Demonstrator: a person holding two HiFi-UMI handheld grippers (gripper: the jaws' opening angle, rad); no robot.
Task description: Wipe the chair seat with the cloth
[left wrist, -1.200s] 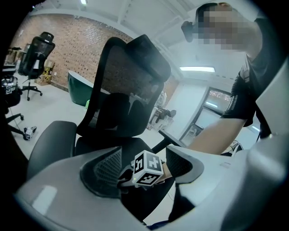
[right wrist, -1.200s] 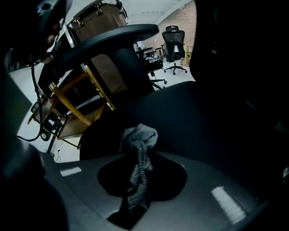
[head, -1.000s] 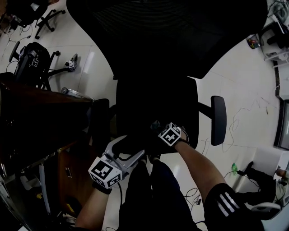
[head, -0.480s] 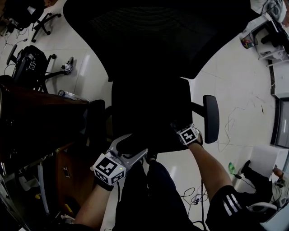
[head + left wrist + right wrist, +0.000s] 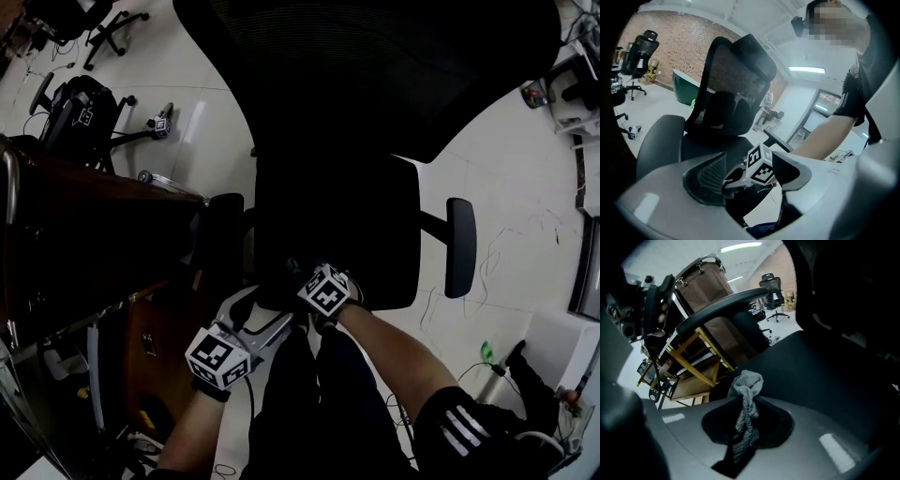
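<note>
Cloth (image 5: pixel 746 397) sits pinched between right gripper (image 5: pixel 746 427) jaws over chair seat (image 5: pixel 825 376).

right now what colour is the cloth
Grey; the cloth shows best in the right gripper view.

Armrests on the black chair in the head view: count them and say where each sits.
2. One armrest juts out beyond the seat on the picture's right; the other armrest is on the seat's left, beside the brown desk.
</note>
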